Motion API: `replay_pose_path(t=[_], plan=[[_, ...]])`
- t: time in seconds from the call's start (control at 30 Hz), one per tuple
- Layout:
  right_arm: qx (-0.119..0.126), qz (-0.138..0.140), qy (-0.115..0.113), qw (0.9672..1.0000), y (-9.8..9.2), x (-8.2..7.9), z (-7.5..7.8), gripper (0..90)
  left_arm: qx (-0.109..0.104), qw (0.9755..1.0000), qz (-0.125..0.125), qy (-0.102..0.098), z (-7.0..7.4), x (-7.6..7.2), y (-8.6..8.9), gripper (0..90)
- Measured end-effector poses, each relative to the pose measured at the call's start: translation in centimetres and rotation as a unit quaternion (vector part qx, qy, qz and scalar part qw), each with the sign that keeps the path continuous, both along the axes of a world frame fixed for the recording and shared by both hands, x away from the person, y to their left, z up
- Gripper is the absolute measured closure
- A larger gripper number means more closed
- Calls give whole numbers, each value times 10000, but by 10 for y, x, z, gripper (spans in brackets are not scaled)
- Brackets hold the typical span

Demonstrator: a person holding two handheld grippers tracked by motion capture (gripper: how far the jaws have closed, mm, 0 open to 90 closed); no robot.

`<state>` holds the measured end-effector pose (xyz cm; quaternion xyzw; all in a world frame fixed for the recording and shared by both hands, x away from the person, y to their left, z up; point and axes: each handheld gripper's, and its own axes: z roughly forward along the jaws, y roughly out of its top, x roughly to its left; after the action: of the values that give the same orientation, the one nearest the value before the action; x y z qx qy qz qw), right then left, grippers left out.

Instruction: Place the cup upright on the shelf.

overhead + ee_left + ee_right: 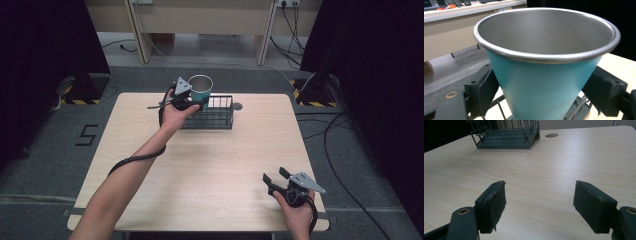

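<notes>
Left gripper [196, 104] clamping teal metal cup [201, 89] over dark wire basket [220, 118]; right gripper [274, 176] hovering agape above pale wooden table [215, 165].

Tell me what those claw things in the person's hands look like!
Both are black. The left gripper and right gripper each carry a grey three-cornered plate on top and trail a black cable. Each jaw ends in a flat, dark, rectangular pad, with a brass-coloured ring behind it. The forearms show no sleeves.
</notes>
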<state>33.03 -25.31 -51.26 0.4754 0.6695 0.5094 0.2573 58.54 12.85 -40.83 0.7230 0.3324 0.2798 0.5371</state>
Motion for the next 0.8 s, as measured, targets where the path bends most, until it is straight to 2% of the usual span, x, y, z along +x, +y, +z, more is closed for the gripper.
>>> replay_pose_path(t=[0.2,0.57,0.8], plan=[[11,12,2,10000,1,0,0,267,8,9998,74,160,-8,6,-4,171],[3,33,18,10000,2,0,0,267,93,9991,58,409,-17,9,-9,171],[-7,56,11,10000,2,0,0,268,244,9979,96,592,-22,11,-11,170]])
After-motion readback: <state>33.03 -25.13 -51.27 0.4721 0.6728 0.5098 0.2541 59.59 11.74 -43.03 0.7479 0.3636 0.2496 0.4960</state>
